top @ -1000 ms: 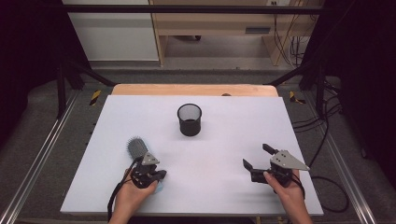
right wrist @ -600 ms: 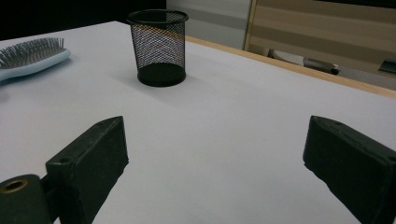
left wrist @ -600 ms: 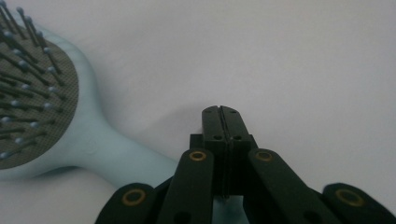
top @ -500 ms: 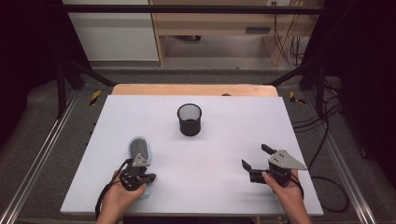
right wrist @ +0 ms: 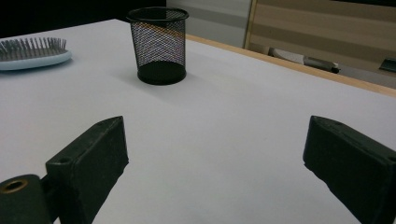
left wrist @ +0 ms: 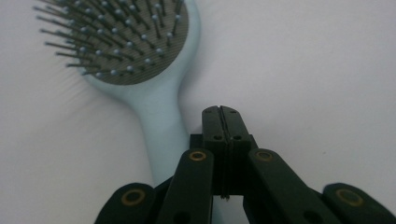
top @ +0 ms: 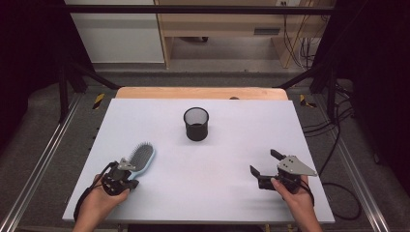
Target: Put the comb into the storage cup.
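Note:
A light blue hairbrush (top: 141, 155) lies bristles up on the white table (top: 212, 203) at the near left. My left gripper (top: 124, 168) sits over the end of its handle. In the left gripper view its jaws are pressed together with nothing between them (left wrist: 222, 114), and the hairbrush handle (left wrist: 161, 126) passes just to their left and beneath them. My right gripper (top: 265, 163) rests at the near right, its jaws wide apart and empty (right wrist: 215, 144). A black mesh cup (top: 196, 124) stands upright at the table's middle, towards the back, and the right gripper view faces that mesh cup (right wrist: 159, 44).
A wooden strip (top: 203, 93) runs along the table's far edge. Metal rails (top: 43, 159) flank both sides, and cables (top: 338, 145) lie on the floor at the right. White table surface stretches between the two grippers.
My left hand has moved left across the table, from the right of the brush handle to over its end. The brush, the cup and the right gripper have stayed put.

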`<control>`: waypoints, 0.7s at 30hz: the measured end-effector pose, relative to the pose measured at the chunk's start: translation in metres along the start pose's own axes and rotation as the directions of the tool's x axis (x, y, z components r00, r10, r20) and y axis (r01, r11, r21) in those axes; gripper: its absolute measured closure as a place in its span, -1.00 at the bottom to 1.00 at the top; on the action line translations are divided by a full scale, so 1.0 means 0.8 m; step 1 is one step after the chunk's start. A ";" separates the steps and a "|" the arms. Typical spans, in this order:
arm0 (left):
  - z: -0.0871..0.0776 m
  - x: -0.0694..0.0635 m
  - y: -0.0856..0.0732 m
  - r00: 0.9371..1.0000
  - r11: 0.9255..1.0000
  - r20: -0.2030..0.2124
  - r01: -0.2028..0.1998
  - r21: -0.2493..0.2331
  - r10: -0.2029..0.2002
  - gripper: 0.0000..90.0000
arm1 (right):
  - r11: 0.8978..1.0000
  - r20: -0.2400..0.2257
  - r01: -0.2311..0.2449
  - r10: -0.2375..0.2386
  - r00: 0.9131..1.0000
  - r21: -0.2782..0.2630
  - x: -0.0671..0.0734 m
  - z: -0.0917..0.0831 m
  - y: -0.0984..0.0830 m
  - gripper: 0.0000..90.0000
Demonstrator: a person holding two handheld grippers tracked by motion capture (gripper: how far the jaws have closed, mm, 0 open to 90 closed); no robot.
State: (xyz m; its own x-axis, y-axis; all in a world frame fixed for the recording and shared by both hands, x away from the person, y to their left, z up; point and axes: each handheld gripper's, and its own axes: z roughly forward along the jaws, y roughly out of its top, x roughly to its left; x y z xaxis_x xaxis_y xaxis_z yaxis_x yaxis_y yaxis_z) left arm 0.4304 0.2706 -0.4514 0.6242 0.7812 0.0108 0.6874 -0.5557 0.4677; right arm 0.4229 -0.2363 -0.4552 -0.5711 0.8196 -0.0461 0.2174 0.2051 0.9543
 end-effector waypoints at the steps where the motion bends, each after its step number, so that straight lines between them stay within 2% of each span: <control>1: -0.002 0.003 -0.001 1.000 1.000 -0.004 0.001 0.006 -0.001 1.00 | 1.000 0.000 0.000 0.000 1.000 0.000 0.000 0.000 0.000 -0.85; 11: -0.012 0.028 -0.013 0.999 0.999 -0.039 0.008 0.034 -0.007 1.00 | 1.000 0.003 0.001 -0.001 1.000 0.009 0.000 0.001 -0.001 -0.85; 19: -0.014 0.039 -0.015 0.998 0.999 -0.057 0.010 0.041 -0.008 1.00 | 1.000 0.003 0.001 -0.001 1.000 0.009 0.000 0.001 -0.001 -0.85; 21: -0.013 0.041 -0.014 0.998 0.999 -0.064 -0.002 0.051 0.005 1.00 | 1.000 0.003 0.001 -0.001 1.000 0.009 0.000 0.001 -0.001 -0.85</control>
State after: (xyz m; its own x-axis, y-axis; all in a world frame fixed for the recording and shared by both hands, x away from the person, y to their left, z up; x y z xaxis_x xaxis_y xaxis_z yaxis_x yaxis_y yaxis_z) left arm 0.4393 0.3055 -0.4467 0.6027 0.7949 0.0703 0.7041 -0.5712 0.4220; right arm 0.4232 -0.2361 -0.4564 -0.5693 0.8208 -0.0475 0.2238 0.2103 0.9517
